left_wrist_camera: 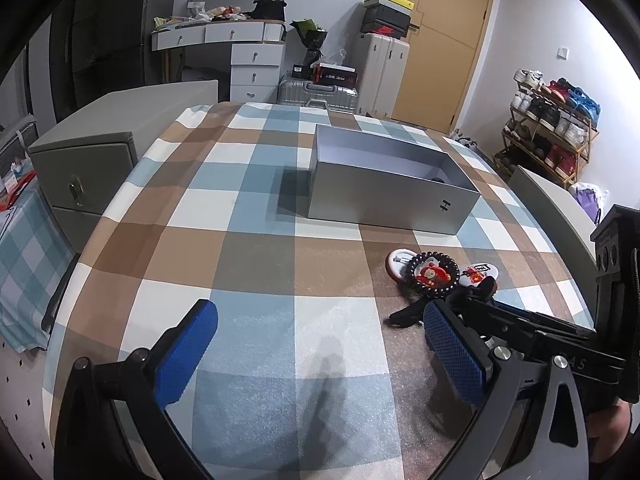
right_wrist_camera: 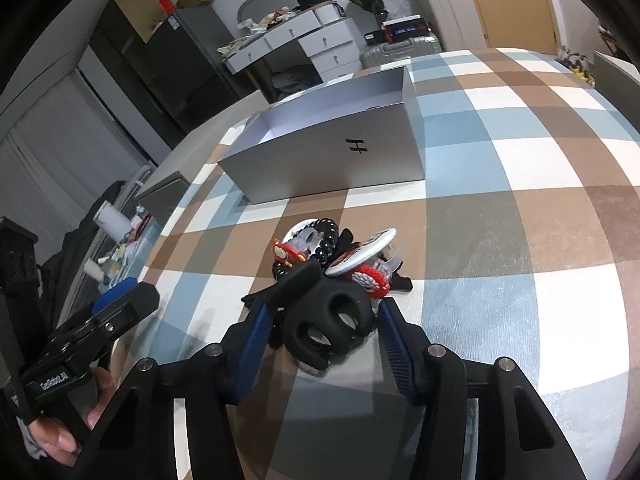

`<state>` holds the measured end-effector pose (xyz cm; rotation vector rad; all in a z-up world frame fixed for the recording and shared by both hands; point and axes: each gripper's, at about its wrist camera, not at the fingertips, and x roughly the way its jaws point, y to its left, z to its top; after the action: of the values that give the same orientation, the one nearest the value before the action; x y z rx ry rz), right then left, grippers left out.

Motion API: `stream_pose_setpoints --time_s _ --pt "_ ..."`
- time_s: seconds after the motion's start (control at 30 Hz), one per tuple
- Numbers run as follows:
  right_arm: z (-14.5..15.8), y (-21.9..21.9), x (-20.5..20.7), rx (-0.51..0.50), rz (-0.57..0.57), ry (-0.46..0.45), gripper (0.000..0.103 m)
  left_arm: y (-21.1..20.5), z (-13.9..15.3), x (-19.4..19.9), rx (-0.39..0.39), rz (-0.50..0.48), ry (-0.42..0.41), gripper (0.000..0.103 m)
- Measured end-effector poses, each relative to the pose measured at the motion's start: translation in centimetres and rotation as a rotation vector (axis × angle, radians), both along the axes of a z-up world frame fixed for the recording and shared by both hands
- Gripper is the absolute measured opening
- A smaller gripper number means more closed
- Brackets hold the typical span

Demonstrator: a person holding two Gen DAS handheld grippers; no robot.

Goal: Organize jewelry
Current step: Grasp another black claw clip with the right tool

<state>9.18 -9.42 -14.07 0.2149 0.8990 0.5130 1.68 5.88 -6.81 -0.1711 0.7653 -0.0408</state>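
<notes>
Your right tongs (right_wrist_camera: 320,334) sit down on the pile with the black claw clip (right_wrist_camera: 326,328) between the two blue pads. The left pad looks to be against the clip's side, while a thin gap shows at the right one, so I read the jaws as partly drawn in and not yet clenched on anything. Your left tongs (left_wrist_camera: 320,354) hover over bare cloth beside them, spread wide and empty.

Just beyond the clip lies the rest of the jewelry, all heaped together on the checked desk (right_wrist_camera: 520,160): a black bead bracelet (right_wrist_camera: 326,236), a red charm (right_wrist_camera: 290,256) and a round badge (right_wrist_camera: 360,254), touching or overlapping one another. Further back stands the open grey box (right_wrist_camera: 320,152), well apart from the pile. Its inside shows mostly bare, with something small and dark at the far end that I cannot make out.

You are, as I judge it, at the pick-up step for the claw clip, with most of the sorting left to do. Next, finish the squeeze until both pads bear on the clip, then lift straight up. Watch that the clip's teeth do not drag the bracelet along. After that, carry it over the box's near wall and let go inside.
</notes>
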Motion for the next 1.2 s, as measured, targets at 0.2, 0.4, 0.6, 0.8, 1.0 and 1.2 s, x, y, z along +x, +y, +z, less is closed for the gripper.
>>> stream_pose_setpoints --time_s 0.2,0.4,0.6,0.8,1.0,1.2 --pt "0.5 -1.0 -1.1 0.040 0.005 -0.025 0.053 -0.1 0.0 0.0 -0.007 -0.005 0.009 0.101" --pt "1.0 -2.1 -2.0 0.084 0.013 -0.033 0.053 -0.4 -0.1 0.1 -0.009 -0.015 0.021 0.101" --pt "1.2 -2.4 -3.1 0.104 0.074 -0.037 0.053 -1.1 -0.1 0.8 -0.001 -0.044 0.037 0.101" --pt "1.9 -2.2 -4.2 0.019 0.095 -0.097 0.053 -2.7 0.2 2.3 0.027 -0.111 0.045 0.101" --pt "2.3 -4.6 -4.2 0.065 0.036 -0.135 0.053 -5.1 -0.6 4.5 0.058 -0.240 0.113 0.101" --pt "2.7 -6.6 -3.0 0.106 -0.011 -0.147 0.053 -6.6 -1.5 7.0 0.076 -0.309 0.160 0.101"
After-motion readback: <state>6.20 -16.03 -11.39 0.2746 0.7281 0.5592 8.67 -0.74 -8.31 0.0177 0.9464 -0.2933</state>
